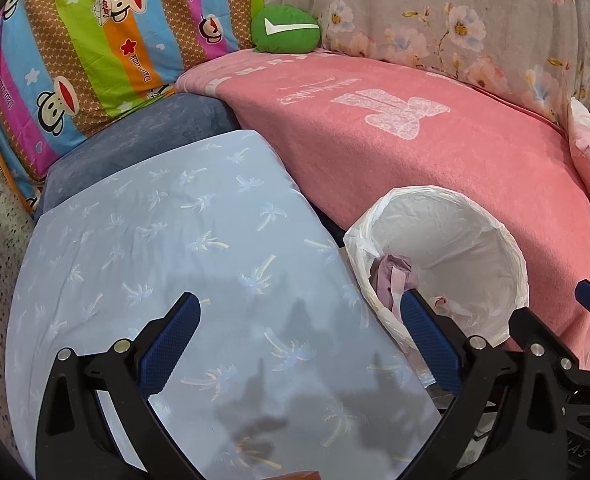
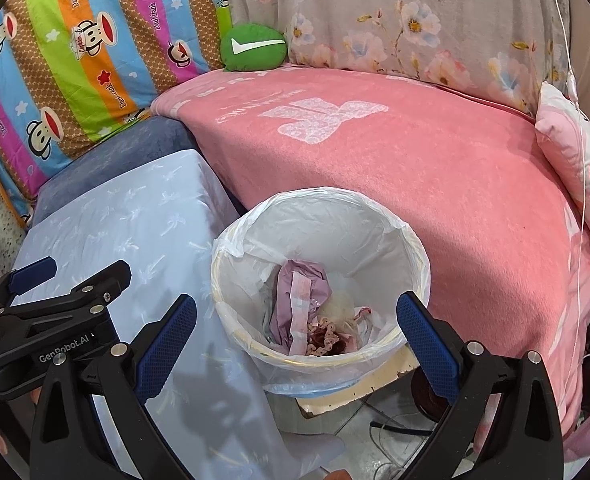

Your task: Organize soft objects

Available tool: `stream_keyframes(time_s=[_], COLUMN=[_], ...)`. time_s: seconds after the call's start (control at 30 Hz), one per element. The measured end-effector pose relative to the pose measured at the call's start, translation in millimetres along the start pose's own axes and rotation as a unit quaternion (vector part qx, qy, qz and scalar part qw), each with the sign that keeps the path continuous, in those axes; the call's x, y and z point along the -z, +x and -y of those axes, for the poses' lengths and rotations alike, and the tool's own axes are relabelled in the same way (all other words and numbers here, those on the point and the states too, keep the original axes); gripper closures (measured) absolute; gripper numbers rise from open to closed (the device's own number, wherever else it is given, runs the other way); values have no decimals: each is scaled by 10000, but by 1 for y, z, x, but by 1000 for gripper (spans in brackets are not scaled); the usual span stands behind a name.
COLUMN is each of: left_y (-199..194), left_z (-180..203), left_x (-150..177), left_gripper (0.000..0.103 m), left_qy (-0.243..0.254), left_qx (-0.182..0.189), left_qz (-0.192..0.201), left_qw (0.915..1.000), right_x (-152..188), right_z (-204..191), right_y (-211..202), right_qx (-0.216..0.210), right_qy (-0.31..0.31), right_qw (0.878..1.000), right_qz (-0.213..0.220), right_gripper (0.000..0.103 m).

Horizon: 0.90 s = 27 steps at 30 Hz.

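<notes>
Across the back, a pink blanket (image 2: 435,184) is spread wide, backed by a floral cover (image 2: 415,20) and a striped monkey-print quilt (image 2: 75,52). Left of it, a light blue palm-print cloth (image 1: 199,248) is draped over a dark blue cushion (image 1: 167,128). A white-lined bin (image 2: 411,248) is set between the blue cloth and the blanket; crumpled purple and pink soft items (image 2: 303,300) are seen inside it. A green round pillow (image 2: 253,52) is tucked at the back, where quilt and floral cover meet. The right gripper (image 2: 295,332) is held over the bin, jaws fully apart, nothing clamped. The left gripper (image 1: 301,330) is held above the blue cloth, jaws apart, empty.
</notes>
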<state>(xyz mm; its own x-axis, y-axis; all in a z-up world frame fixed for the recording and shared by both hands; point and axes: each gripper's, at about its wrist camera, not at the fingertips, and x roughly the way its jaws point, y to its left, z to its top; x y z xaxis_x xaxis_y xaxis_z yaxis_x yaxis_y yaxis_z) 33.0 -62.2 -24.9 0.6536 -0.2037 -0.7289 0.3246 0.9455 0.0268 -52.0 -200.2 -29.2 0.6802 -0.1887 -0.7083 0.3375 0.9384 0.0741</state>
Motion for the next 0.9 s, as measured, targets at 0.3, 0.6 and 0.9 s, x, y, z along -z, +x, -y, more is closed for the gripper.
stream_keyframes(time_s=[0.3, 0.6, 0.9], left_y=[3, 1, 1], left_z=[3, 5, 8], left_x=[4, 5, 7], left_gripper=[7, 7, 7], left_qy=[-6, 36, 29], left_qx=[-15, -22, -79], left_qz=[-92, -100, -76], left_qw=[10000, 9999, 9999], right_x=[3, 5, 7], right_z=[5, 10, 11], right_y=[2, 2, 2], right_qx=[57, 97, 112], right_qy=[33, 67, 77], right_qw=[10000, 9999, 9999], right_qz=[-45, -76, -75], right_gripper=[5, 5, 5])
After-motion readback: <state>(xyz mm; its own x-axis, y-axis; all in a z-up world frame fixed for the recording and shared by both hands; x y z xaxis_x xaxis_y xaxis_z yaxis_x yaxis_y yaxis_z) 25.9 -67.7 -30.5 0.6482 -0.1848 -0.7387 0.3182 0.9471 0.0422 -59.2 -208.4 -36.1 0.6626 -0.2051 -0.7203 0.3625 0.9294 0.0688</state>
